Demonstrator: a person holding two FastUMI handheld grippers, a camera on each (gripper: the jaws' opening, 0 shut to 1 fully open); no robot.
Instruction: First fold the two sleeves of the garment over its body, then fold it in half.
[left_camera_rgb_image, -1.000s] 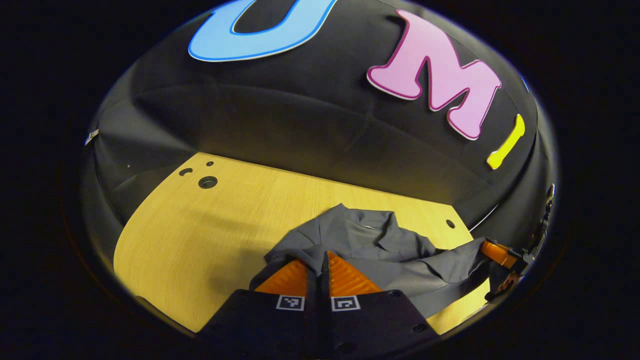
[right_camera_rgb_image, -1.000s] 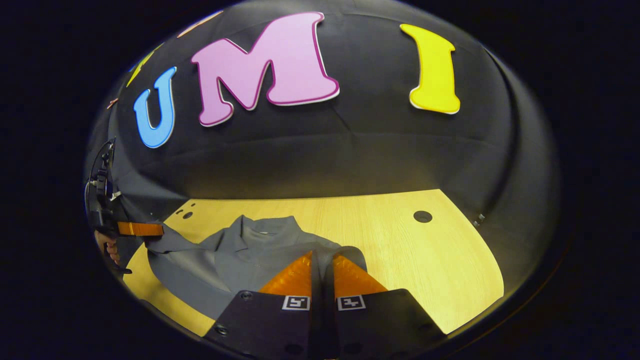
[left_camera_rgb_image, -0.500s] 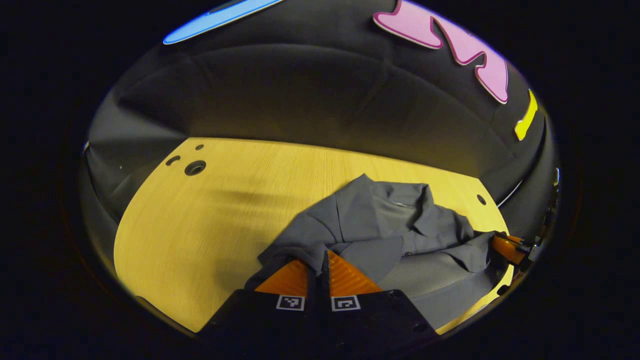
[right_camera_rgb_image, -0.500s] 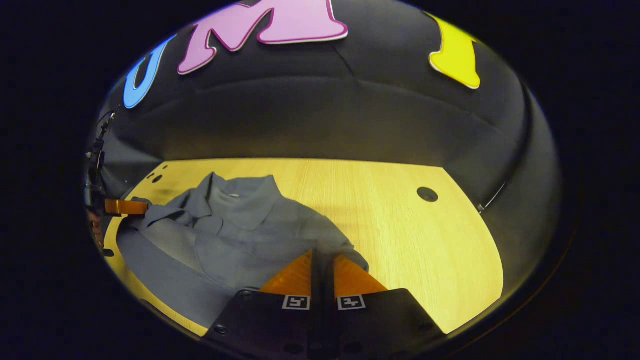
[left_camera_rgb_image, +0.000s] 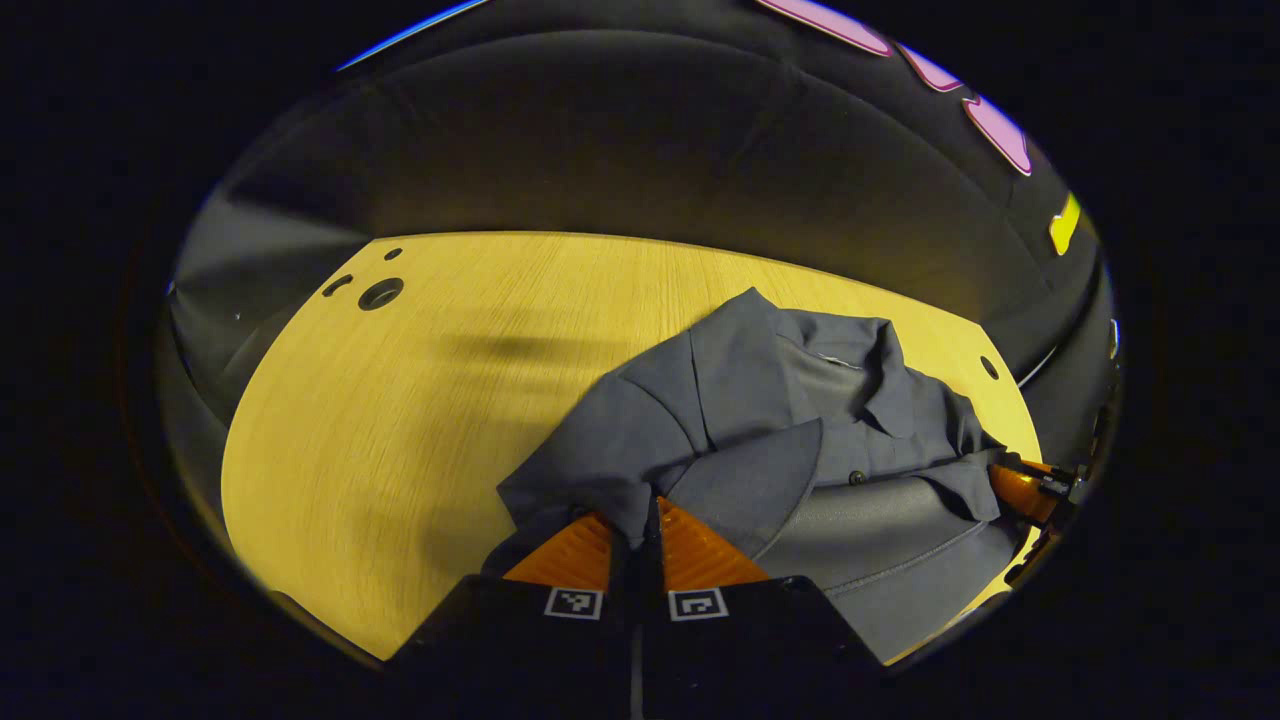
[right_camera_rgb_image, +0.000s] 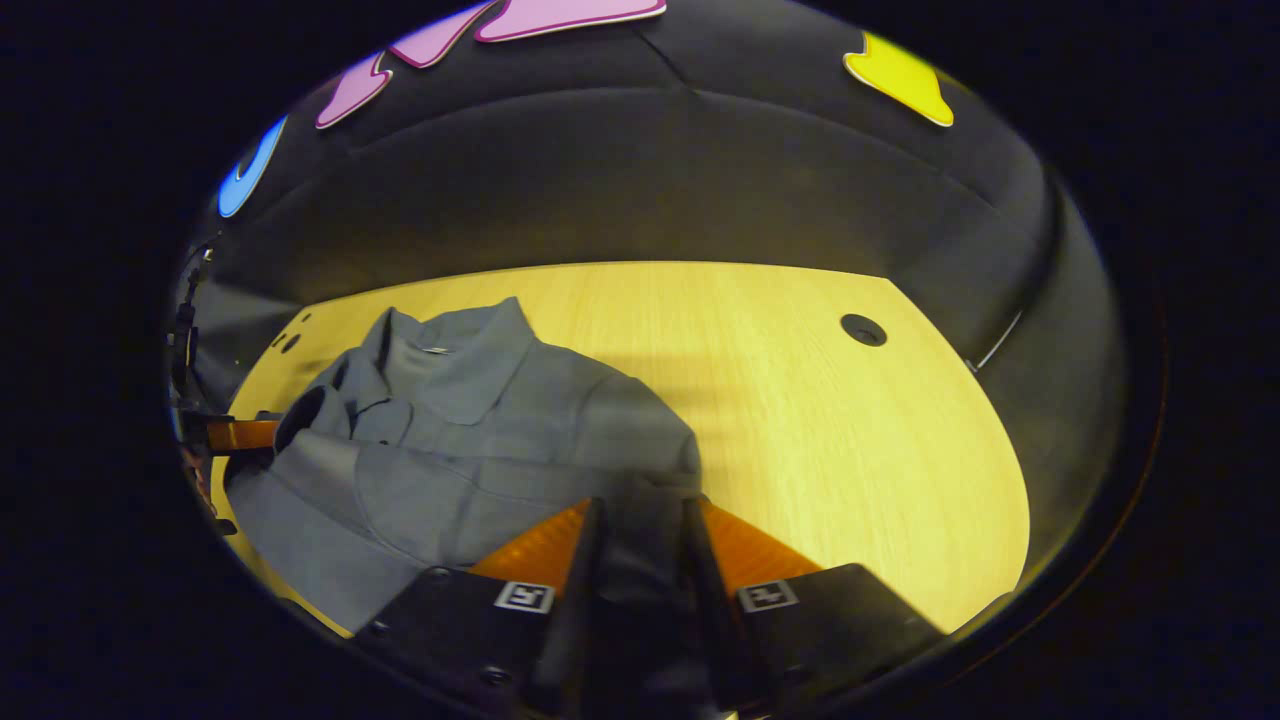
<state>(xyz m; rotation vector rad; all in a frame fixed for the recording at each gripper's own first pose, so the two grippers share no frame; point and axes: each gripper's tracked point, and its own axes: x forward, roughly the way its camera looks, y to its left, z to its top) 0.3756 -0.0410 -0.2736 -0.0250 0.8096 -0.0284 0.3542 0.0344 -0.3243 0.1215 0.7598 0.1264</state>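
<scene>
Both tongs sit low over the table (left_camera_rgb_image: 380, 420): left tongs (left_camera_rgb_image: 640, 520) pinch the grey shirt (left_camera_rgb_image: 760, 420), right tongs (right_camera_rgb_image: 640, 520) spread.

shirt (left_camera_rgb_image: 760, 420): near hem cut off by lower edge, left gripper view | far gripper (right_camera_rgb_image: 240, 436): body lost at dark left rim, right gripper view; grip unclear

A pale wooden worktop (left_camera_rgb_image: 400, 420) carries round holes near its far left corner (left_camera_rgb_image: 380, 293) and far right corner (right_camera_rgb_image: 863, 329); black cloth wall (right_camera_rgb_image: 650, 180) stands behind it
</scene>
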